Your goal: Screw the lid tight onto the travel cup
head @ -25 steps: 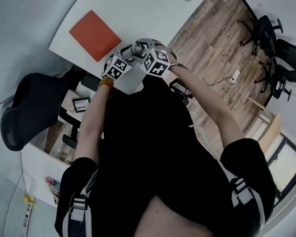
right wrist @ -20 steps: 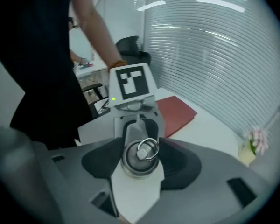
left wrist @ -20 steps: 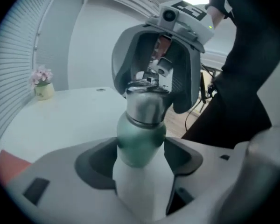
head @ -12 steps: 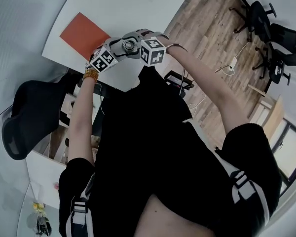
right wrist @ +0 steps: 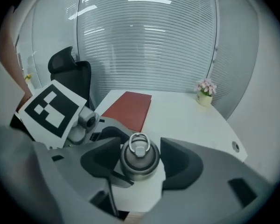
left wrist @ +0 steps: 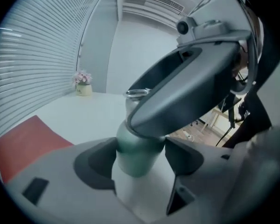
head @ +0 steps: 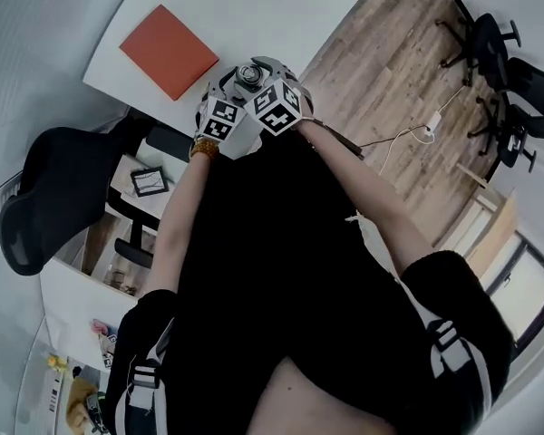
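In the head view, you held both grippers close together over the near edge of the white tabletop [head: 254,7]. The left gripper [head: 234,93] and right gripper [head: 265,84] met around the lid [head: 251,73], whose metal top showed between their marker cubes. A red mat [head: 168,51] lay on the tabletop toward its left edge, well apart from the grippers, and a black chair [head: 54,188] stood off the tabletop to your left. In the left gripper view, your jaws were clamped on the cup [left wrist: 136,153], one pad against each side of its green body. The right gripper crossed above the cup and hid most of the lid, and flowers [left wrist: 83,80] sat at the tabletop's far edge by the blinds. In the right gripper view, you looked down on the lid, its ring on top, squarely between the jaws. Those jaws had just been closing, and their pads stood against the lid's two sides. The left gripper's marker cube showed near the lid on the left, and the mat lay on the tabletop beyond.
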Available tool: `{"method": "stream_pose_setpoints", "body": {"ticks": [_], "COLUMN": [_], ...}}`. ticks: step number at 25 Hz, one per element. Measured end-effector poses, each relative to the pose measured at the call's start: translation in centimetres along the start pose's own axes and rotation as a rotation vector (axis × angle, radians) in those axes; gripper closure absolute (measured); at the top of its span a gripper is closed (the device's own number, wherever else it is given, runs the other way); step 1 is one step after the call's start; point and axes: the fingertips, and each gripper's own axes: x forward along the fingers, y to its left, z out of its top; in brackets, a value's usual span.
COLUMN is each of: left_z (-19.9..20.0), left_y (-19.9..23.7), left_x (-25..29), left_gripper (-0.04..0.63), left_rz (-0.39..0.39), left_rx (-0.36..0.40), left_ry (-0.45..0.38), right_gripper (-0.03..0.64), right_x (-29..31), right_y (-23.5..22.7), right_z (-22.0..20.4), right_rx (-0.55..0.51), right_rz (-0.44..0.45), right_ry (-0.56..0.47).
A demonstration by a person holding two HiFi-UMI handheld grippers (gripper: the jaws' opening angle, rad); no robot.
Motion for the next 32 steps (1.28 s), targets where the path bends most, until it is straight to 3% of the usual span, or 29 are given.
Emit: {"method": "stream_pose_setpoints", "body": {"ticks": [4, 8, 13, 17, 19, 21, 23, 26, 29, 32], "left_z": [-0.2, -0.5, -0.8, -0.7, -0.4, 0.3, 0.9, 0.9, 0.7, 0.6], "left_y": [-0.1, -0.4, 0.0, 0.3, 0.3, 0.4, 0.4, -0.5, -0.5, 0.2], "left_x": [-0.1, -0.2, -0.3, -0.2, -0.6, -1.3, -1.9, -1.7, -1.1, -0.9], "left_gripper": [0.267, 0.268, 0.268, 0.267, 0.264, 0.247, 0.244, 0.242, 0.244, 0.265], "left_rz": [-0.071, -0.22, -0.418, -0.501, -0.469, -0.386, -0.287, -0.16, -0.025, 0.028], "left_rx": [0.044, 0.142, 0.259, 0.318, 0.292, 0.205, 0.124, 0.071, -0.002, -0.052], "left_ry": [0.015, 0.055, 0.125, 0.183, 0.154, 0.067, -0.015, -0.047, -0.052, -0.054], "right_gripper": [0.348, 0.351, 0.351, 0.348, 0.334, 0.284, 0.284, 0.284, 0.287, 0.348], "right_x": [0.0, 0.0, -0.1, -0.1, -0.2, -0.6, -1.2, -1.3, -0.7, -0.2], "right_y": [0.1, 1.1, 2.2, 2.8, 2.8, 2.1, 1.2, 0.2, 0.3, 0.7], "right_z": [-0.3, -0.4, -0.6, -0.7, -0.2, 0.8, 1.7, 1.2, 0.5, 0.4], "right_rx": [-0.072, -0.238, -0.575, -0.8, -0.728, -0.514, -0.297, -0.099, 0.021, 0.012], "right_rz": [0.055, 0.221, 0.427, 0.471, 0.447, 0.396, 0.306, 0.14, 0.05, 0.038], "right_ry": [0.01, 0.043, 0.061, 0.05, 0.022, -0.027, -0.079, -0.078, -0.047, -0.032]}}
